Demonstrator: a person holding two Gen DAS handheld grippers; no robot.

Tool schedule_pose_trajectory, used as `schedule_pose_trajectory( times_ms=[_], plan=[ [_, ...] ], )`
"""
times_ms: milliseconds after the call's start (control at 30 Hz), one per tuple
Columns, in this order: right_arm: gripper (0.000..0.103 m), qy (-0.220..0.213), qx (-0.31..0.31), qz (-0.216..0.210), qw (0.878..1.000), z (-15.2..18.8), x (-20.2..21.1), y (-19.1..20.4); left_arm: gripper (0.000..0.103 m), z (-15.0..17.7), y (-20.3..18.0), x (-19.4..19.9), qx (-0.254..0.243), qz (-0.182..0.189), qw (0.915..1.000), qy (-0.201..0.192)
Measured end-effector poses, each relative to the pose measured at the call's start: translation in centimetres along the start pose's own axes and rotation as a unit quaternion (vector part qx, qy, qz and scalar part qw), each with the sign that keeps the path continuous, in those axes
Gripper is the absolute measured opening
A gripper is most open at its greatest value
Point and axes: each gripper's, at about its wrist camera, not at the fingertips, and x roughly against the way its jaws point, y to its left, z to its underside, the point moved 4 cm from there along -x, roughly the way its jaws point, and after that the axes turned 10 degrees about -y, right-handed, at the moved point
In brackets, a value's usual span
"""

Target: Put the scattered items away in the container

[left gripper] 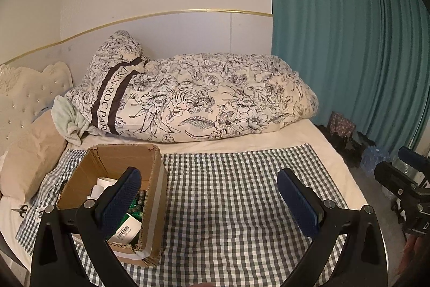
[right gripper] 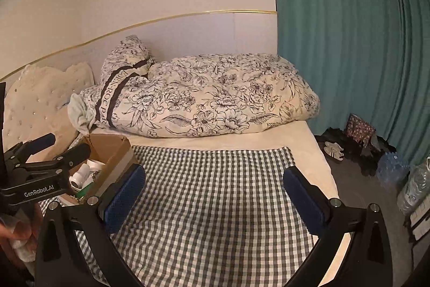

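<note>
Both claws hang wide and empty over the checked cloth (left gripper: 228, 192): the left claw (left gripper: 209, 195) just beside the cardboard box (left gripper: 150, 195), the right claw (right gripper: 215, 190) nearer the bed's right edge. The box, near the cloth's left edge, holds small items (left gripper: 134, 209). A floral duvet (left gripper: 201, 96) lies along the far edge.

We see both views in dim, warm, even indoor light with no visible lamp and no glare; shadows are soft, deepest on the floor at the far right below the teal curtain (left gripper: 349, 45) and inside the cardboard box (left gripper: 150, 179). Both fisheye views bend straight lines strongly, so the gold wall trim (left gripper: 161, 15) curves, and a black vignette fills the corners. We note mild softness and noise throughout, and the right wrist view is slightly blurrier, especially at its near-left edge.
</note>
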Motion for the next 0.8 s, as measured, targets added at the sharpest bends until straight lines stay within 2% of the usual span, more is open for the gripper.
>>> schedule_pose_trajectory(
  times_ms=[800],
  plan=[
    [0.103,0.031,-0.006,-0.005,0.999,2.4,-2.5,-0.5,0.103,2.0,-0.4,-2.0,-0.002,0.001,0.9997,0.025]
  ],
)
